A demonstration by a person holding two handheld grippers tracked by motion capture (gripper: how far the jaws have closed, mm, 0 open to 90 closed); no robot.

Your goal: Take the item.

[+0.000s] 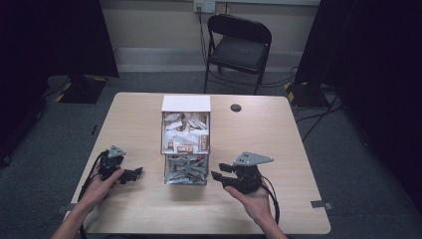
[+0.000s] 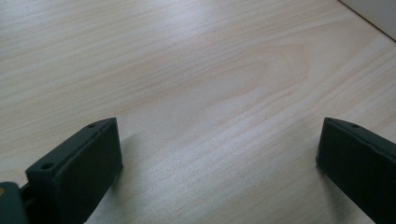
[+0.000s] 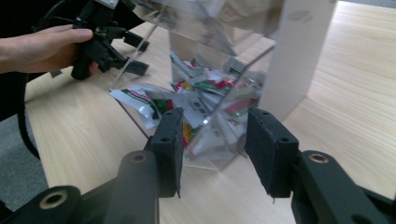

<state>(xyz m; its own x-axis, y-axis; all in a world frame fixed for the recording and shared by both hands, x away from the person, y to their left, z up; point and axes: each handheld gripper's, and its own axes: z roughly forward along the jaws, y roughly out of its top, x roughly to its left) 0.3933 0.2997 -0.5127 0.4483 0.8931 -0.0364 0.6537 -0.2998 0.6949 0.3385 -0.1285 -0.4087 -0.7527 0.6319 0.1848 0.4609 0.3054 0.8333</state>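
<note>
A clear plastic dispenser [image 1: 185,144] with a white back panel stands mid-table, holding brown-and-white packets above and red-green-white packets [image 1: 185,172] in its lower tray. In the right gripper view the tray's packets [image 3: 205,98] lie just beyond my right gripper [image 3: 212,147], whose jaws are open and empty. In the high view the right gripper [image 1: 219,176] sits right of the tray and points at it. My left gripper [image 1: 134,174] rests on the table left of the dispenser, open; its own view has bare wood between its jaws [image 2: 219,154]. The left gripper [image 3: 130,53] also appears across the tray.
The wooden table [image 1: 278,149] has a round black cable port [image 1: 236,107] behind the dispenser. A black folding chair [image 1: 238,47] stands beyond the far edge. Dark screens flank the room. Cables trail from both grippers toward the near edge.
</note>
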